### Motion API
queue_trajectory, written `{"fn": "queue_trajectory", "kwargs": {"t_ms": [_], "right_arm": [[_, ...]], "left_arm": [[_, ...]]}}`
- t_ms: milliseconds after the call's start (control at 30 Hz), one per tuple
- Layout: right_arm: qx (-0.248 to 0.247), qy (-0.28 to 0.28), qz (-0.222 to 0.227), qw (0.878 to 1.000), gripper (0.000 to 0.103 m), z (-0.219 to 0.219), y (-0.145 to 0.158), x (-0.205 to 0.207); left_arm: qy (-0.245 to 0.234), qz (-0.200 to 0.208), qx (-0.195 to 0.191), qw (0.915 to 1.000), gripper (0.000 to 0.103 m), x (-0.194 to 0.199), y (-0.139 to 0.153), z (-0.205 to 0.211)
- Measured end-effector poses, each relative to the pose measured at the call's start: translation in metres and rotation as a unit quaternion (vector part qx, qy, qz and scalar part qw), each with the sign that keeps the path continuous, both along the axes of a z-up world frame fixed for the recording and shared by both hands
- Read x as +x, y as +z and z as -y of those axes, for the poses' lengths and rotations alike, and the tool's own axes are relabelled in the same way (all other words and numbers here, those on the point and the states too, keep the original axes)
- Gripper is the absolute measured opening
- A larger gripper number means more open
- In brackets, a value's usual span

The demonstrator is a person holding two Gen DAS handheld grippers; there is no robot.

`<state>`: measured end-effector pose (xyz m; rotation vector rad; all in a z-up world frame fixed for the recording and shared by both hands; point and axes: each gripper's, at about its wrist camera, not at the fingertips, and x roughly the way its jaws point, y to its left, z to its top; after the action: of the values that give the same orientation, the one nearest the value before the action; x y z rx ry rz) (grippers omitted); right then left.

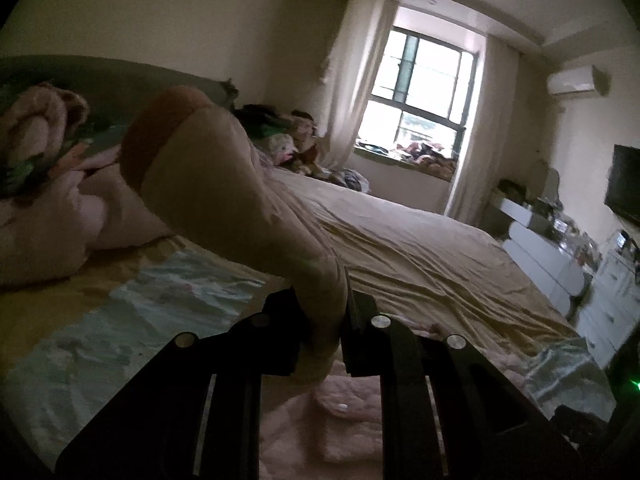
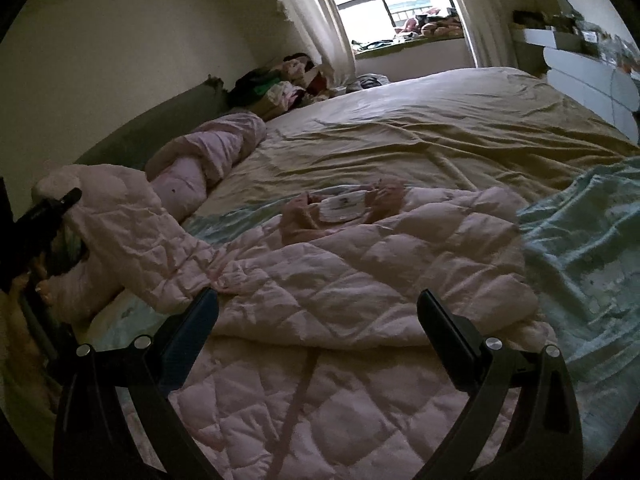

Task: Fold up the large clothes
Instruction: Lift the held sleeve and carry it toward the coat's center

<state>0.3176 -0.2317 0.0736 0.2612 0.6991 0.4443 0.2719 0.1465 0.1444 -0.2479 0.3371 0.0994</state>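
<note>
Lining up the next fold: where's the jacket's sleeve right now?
Lifted off the bed at far left of the right wrist view, the sleeve is pinched at its cuff by the left gripper.

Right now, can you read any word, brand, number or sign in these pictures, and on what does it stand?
None can be read.
White label inside the pink jacket's collar: dark print, too small and blurred.
No other text shows.
</note>
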Motion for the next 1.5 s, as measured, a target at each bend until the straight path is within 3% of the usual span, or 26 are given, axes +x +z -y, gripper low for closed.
{"fn": "queue_trajectory", "kwargs": {"t_ms": [300, 533, 767, 1100, 1333, 1500], "right_arm": [[0.016, -0.028, -0.002, 0.999, 0.099, 0.036, -0.004, -0.005], [0.029, -0.049, -0.004, 0.998, 0.099, 0.061, -0.006, -0.008], [0.033, -0.069, -0.003, 0.997, 0.099, 0.08, -0.009, -0.009], [0.043, -0.084, -0.002, 0.996, 0.099, 0.096, -0.009, -0.008], [0.047, -0.095, -0.006, 0.994, 0.099, 0.104, -0.014, -0.006], [0.053, -0.097, -0.012, 0.994, 0.099, 0.105, -0.013, -0.003]], "left_arm": [[-0.064, -0.018, 0.033, 0.9972, 0.008, 0.019, -0.025, 0.065], [-0.14, -0.053, 0.058, 0.987, 0.008, 0.037, -0.062, 0.117], [-0.174, -0.097, 0.086, 0.9762, 0.008, 0.043, -0.101, 0.154], [-0.214, -0.138, 0.172, 0.9515, 0.01, 0.037, -0.145, 0.205], [-0.228, -0.145, 0.288, 0.9186, 0.011, 0.023, -0.173, 0.241], [-0.23, -0.167, 0.285, 0.9153, 0.013, 0.024, -0.182, 0.245]]}}
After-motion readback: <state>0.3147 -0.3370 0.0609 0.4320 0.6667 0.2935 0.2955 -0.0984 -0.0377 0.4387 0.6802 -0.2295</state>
